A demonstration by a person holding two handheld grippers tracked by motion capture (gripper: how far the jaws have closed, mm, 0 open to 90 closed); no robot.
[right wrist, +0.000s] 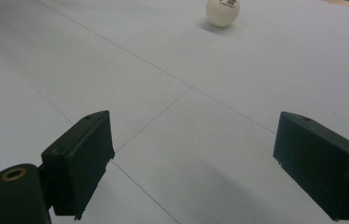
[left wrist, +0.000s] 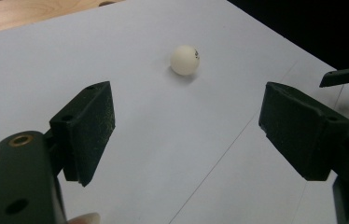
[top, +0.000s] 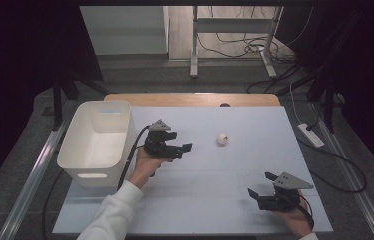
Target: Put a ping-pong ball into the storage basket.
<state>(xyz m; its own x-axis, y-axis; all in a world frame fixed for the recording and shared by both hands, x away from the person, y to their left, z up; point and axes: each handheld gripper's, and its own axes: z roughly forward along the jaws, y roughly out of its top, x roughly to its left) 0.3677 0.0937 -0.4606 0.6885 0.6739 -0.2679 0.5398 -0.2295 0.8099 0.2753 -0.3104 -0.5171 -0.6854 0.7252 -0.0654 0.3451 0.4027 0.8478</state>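
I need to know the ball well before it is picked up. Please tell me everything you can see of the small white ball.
The small white ball is round, smooth and off-white, like a table tennis ball, with a small dark print on its upper side. It rests alone on the pale sheet that covers the table, with a soft shadow under it. Nothing touches it.

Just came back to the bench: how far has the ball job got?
Nothing looks done: the ball lies loose on the white sheet, and the tub looks empty. In hand: the left hand-held gripper points at the ball, jaws open. Left: grasping it, probably binning it.
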